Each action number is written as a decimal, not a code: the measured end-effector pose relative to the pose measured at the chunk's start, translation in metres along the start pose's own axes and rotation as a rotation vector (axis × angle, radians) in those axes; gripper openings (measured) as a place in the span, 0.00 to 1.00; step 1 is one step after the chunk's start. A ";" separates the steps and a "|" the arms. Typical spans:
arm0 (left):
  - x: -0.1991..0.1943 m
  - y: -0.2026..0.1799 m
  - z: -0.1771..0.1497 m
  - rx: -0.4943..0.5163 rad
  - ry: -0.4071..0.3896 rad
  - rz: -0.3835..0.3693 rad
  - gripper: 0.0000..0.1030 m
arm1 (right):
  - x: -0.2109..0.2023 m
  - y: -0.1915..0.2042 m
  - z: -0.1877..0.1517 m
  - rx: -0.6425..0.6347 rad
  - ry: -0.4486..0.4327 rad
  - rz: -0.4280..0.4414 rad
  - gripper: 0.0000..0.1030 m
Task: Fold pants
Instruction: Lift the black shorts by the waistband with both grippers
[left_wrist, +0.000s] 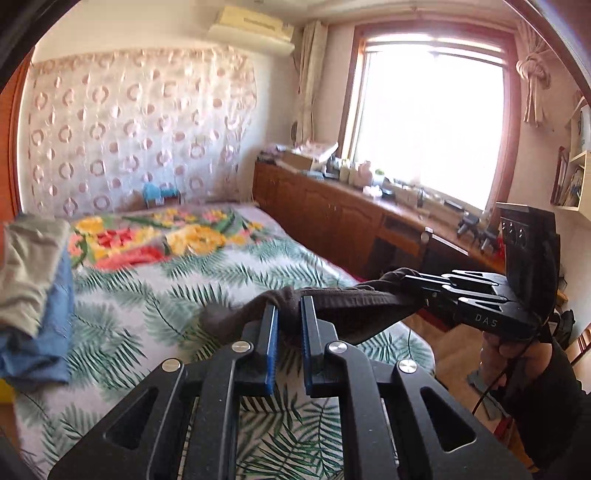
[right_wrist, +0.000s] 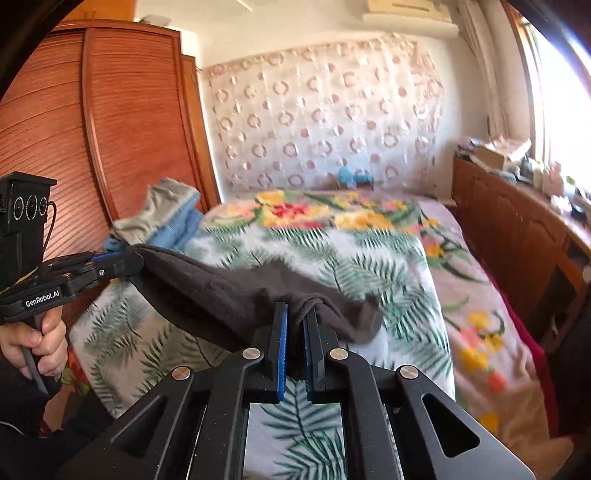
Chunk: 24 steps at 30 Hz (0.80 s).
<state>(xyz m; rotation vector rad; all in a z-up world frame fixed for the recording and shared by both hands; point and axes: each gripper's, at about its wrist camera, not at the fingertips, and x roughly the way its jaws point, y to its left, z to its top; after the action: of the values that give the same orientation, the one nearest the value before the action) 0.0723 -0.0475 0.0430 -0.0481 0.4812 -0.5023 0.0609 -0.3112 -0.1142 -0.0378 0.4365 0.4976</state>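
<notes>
Dark brown pants (left_wrist: 351, 302) hang stretched between my two grippers above the bed. My left gripper (left_wrist: 290, 306) is shut on one end of the waistband. My right gripper (left_wrist: 410, 286) shows at the right of the left wrist view, shut on the other end. In the right wrist view the pants (right_wrist: 229, 291) sag over the bedspread, my right gripper (right_wrist: 297, 317) pinches a bunched edge, and my left gripper (right_wrist: 129, 262) holds the far corner at the left.
The bed (left_wrist: 229, 273) has a palm-leaf and flower bedspread. A pile of folded grey and blue clothes (left_wrist: 33, 291) lies at its left edge, near a wooden wardrobe (right_wrist: 92, 129). A wooden cabinet (left_wrist: 332, 221) with clutter runs under the window on the right.
</notes>
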 end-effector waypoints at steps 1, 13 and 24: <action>-0.005 0.002 0.005 0.006 -0.014 0.009 0.11 | -0.003 0.003 0.004 -0.010 -0.012 0.003 0.07; -0.059 0.028 0.049 0.023 -0.160 0.078 0.11 | -0.038 0.047 0.046 -0.124 -0.148 0.051 0.07; -0.004 0.092 0.049 -0.013 -0.094 0.165 0.11 | 0.032 0.034 0.053 -0.152 -0.099 0.092 0.07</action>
<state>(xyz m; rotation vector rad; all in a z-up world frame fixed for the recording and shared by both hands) 0.1327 0.0317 0.0736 -0.0442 0.3923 -0.3332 0.0907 -0.2593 -0.0770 -0.1394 0.3039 0.6200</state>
